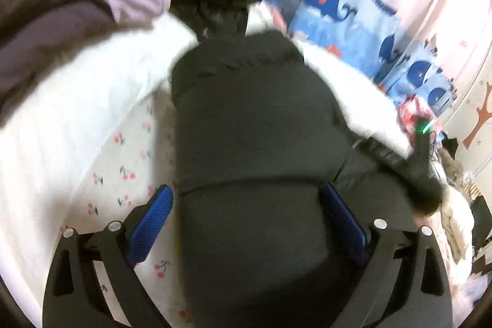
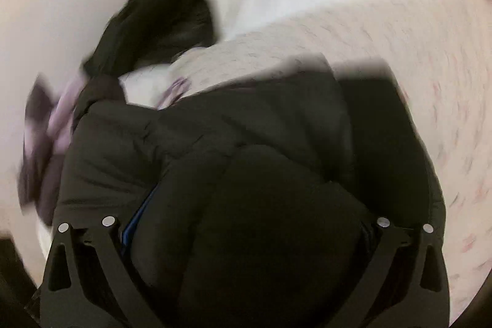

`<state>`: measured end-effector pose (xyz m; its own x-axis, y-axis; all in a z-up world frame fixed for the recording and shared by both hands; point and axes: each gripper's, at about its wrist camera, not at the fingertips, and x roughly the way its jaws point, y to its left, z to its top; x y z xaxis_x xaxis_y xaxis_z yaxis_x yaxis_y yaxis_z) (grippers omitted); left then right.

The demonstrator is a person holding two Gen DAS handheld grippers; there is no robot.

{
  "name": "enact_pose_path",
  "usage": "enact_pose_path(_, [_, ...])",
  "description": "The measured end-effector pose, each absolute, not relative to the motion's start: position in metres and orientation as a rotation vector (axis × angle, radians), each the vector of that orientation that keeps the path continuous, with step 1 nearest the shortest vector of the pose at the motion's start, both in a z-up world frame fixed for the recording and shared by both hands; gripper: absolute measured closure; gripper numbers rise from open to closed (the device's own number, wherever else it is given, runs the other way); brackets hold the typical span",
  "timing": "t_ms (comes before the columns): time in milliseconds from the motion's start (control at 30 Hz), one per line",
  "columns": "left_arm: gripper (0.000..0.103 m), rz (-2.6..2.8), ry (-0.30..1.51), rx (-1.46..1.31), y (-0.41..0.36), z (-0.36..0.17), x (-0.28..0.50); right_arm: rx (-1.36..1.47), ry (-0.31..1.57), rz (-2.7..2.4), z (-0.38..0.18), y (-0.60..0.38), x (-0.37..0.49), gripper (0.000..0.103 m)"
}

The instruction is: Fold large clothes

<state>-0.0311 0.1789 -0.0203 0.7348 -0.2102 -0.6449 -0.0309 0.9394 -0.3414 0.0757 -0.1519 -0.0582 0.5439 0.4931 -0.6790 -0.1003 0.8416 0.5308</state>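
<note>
At far left a purple and brown garment (image 1: pixel 61 20) lies bunched on the white quilt (image 1: pixel 92 73). My left gripper (image 1: pixel 249 217) holds its blue fingers (image 1: pixel 150 223) spread wide, either side of the black padded jacket (image 1: pixel 255 125), which lies on the cherry-print sheet (image 1: pixel 129 171). My right gripper (image 2: pixel 246 235) is buried in that jacket's bulk; I cannot tell whether it is clamped. Further right hangs a whale-print curtain (image 1: pixel 344 8).
</note>
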Motion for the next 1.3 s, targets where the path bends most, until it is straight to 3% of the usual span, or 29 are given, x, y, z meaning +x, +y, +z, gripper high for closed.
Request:
enact_pose_path(200, [0.008, -0.034, 0.668, -0.111, 0.154, -0.010, -0.045, 0.422, 0.969, 0.365, -0.036, -0.167, 0.063, 0.007])
enact_pose_path(433, [0.008, -0.017, 0.634, -0.093, 0.153, -0.003, -0.052, 0.242, 0.755, 0.530, 0.024, -0.155, -0.024, 0.007])
enact_pose_path(567, [0.008, -0.004, 0.625, -0.099, 0.154, -0.003, -0.056, 0.134, 0.801, 0.528, -0.001, -0.140, -0.046, 0.007])
enact_pose_path(733, [0.008, -0.001, 0.620, -0.088, 0.150, -0.002, -0.060, 0.220, 0.857, 0.504, -0.047, -0.153, -0.056, 0.007])
enact_pose_path(1300, [0.008, 0.007, 0.537, -0.021, 0.138, 0.012, -0.073, 0.201, 0.891, 0.476, -0.063, -0.166, -0.089, 0.007])
